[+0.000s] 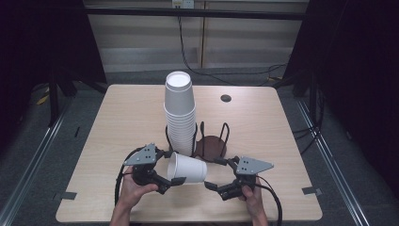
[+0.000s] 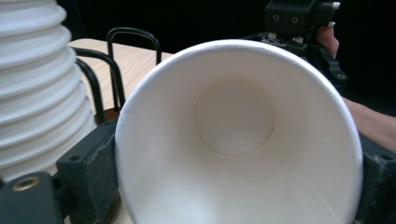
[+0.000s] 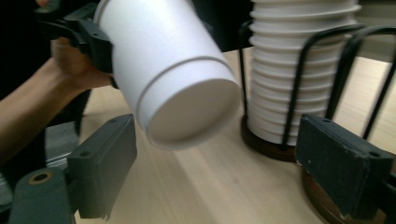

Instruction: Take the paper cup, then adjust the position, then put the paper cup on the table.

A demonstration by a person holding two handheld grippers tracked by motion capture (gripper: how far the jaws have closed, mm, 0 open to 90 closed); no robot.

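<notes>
Hold the paper cup (image 1: pixel 187 168) steady in the left tool (image 1: pixel 175 168), whose jaws pinch the cup at its rim; the cup lies on its side above the worktop (image 1: pixel 122 117), base toward the right tool (image 1: pixel 219 174). The right tool stands spread wide, its jaws either side of the cup's base without touching it. Keep it clear before moving the cup, so the thin wall is not crushed. The stack of cups (image 1: pixel 179 113) sits in the wire holder (image 1: pixel 211 141) just behind. Both hands rest low near the front edge, with the tools pointing toward each other.
</notes>
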